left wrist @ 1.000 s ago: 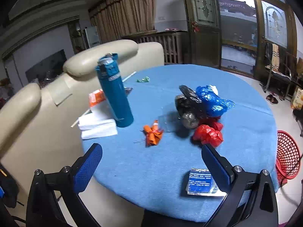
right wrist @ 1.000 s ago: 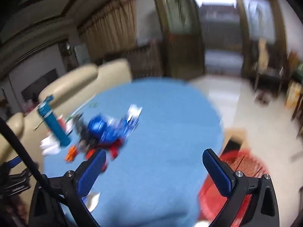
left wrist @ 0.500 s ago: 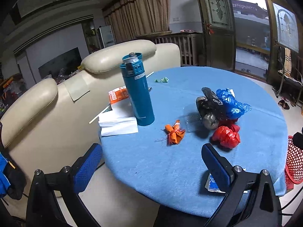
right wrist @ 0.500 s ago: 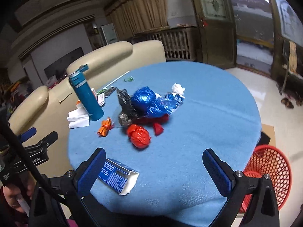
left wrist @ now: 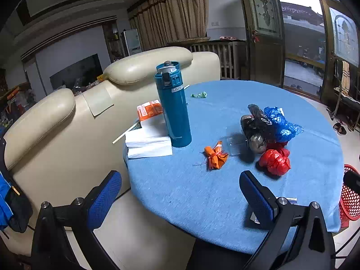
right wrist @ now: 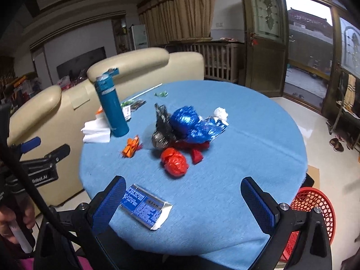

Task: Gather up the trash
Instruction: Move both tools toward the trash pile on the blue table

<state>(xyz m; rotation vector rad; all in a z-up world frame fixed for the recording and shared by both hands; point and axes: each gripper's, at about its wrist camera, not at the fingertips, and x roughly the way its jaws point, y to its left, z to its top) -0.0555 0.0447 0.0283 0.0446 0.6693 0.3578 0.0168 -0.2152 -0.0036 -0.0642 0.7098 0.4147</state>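
Hand-held gripper, left (left wrist: 177, 193): recorded with its blue pads spread wide and nothing between them, held off the near-left edge of the round blue tabletop (left wrist: 225, 94). Hand-held gripper, right (right wrist: 182, 199): likewise released and empty, held over the near edge of the tabletop.

Blue-and-silver foil packet (right wrist: 146, 204): noted lying flat just beside the right unit's left pad, near the table's edge.

Red crumpled bag (right wrist: 174, 162): found further in, towards the centre. A second red piece (right wrist: 196, 154) was logged just beside it.

Orange wrapper (left wrist: 214, 156): found apart, to the left of the red bag.

Black bag (left wrist: 256, 126) and blue plastic bag (left wrist: 280, 123): recorded heaped together behind the red items, touching one another. A white crumpled wad (right wrist: 220, 112) was seen at the far side of the heap.

Teal flask (left wrist: 173, 105): recorded upright at the left side, with white folded paper (left wrist: 148, 142) and an orange packet (left wrist: 148, 110) beside it.

Small green wrapper (left wrist: 199, 94): noted alone at the far side.

Red mesh basket (right wrist: 312, 211): recorded on the floor, below the table's right edge.

Cream sofa (left wrist: 67, 123): recorded against the table's left.
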